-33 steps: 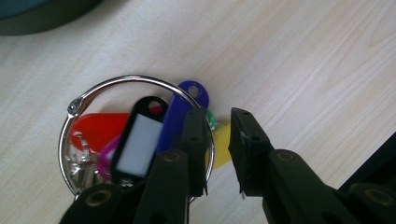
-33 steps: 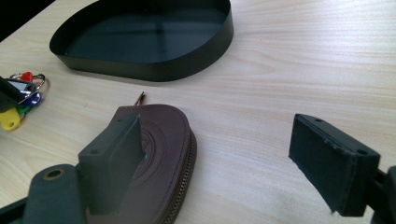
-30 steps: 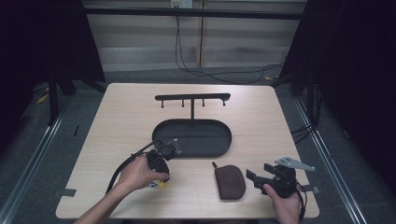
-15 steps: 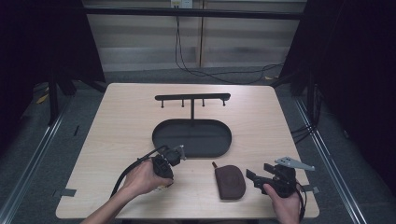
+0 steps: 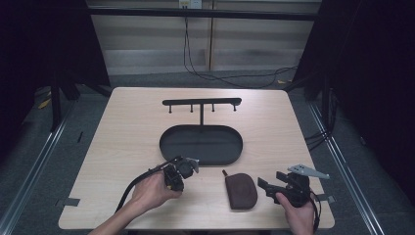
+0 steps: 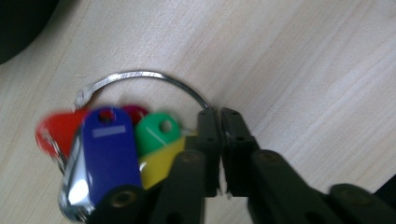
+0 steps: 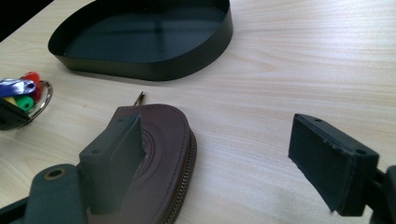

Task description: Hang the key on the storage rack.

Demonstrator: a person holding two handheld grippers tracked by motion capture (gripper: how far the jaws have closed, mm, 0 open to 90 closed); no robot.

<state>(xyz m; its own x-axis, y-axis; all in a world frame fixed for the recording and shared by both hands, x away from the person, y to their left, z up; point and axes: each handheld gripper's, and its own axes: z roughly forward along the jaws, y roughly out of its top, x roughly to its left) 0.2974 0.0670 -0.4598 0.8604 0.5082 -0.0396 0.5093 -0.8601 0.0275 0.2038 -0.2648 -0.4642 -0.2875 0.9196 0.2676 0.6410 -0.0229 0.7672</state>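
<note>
Red, blue, green, yellow key tags [image 6: 112, 144]; brown pouch [image 5: 241, 191]; black tray [image 5: 169, 142].

Left hand-held gripper [image 5: 182, 169] at seven o'clock, jaws pressed together, left hand [image 5: 152, 190] wrapped around it, right hand-held gripper [image 5: 274, 183] at five o'clock, jaws spread wide.

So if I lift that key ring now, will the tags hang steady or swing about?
They will likely swing: the coloured tags hang loose on a thin wire ring. The left tongs pinch only that wire, so it may pivot or slip. The bunch looks light.
</note>
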